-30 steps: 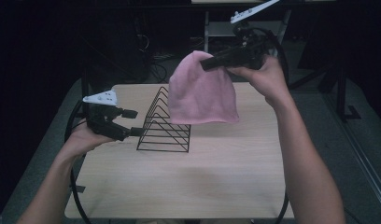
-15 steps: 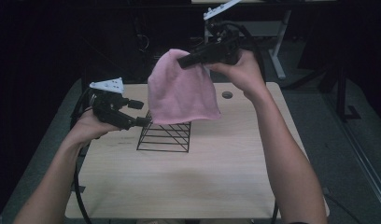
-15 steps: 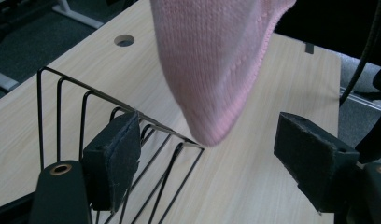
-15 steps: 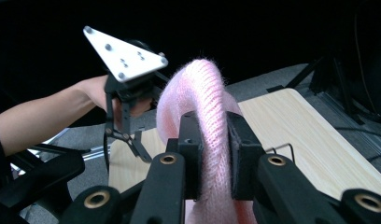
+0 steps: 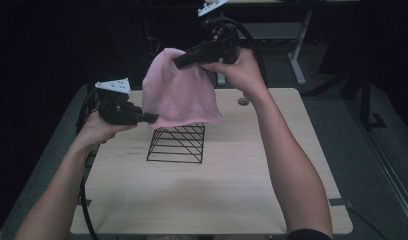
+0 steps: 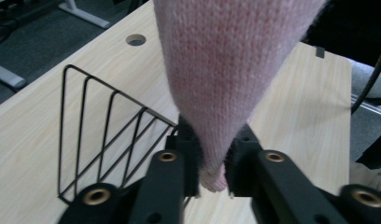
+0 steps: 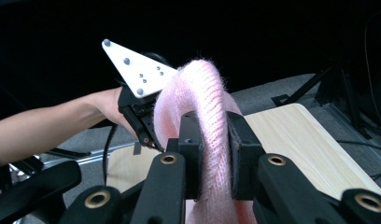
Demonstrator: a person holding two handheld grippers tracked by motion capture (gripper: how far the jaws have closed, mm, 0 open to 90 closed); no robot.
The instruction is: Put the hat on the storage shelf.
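Two tongs share one soft pink knitted cloth (image 5: 179, 95) held above the black wire triangular rack (image 5: 176, 144) on the pale wooden tabletop (image 5: 217, 185), the right tongs (image 5: 181, 60) pinching its top fold and the left tongs (image 5: 151, 118) clamping its lower corner beside the rack, so draping it over the rack seems not yet done.

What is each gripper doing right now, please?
Left gripper: shut on the lower corner of the pink knitted cloth.
Right gripper: shut on the pink knitted cloth's top edge, holding it above the black wire rack.
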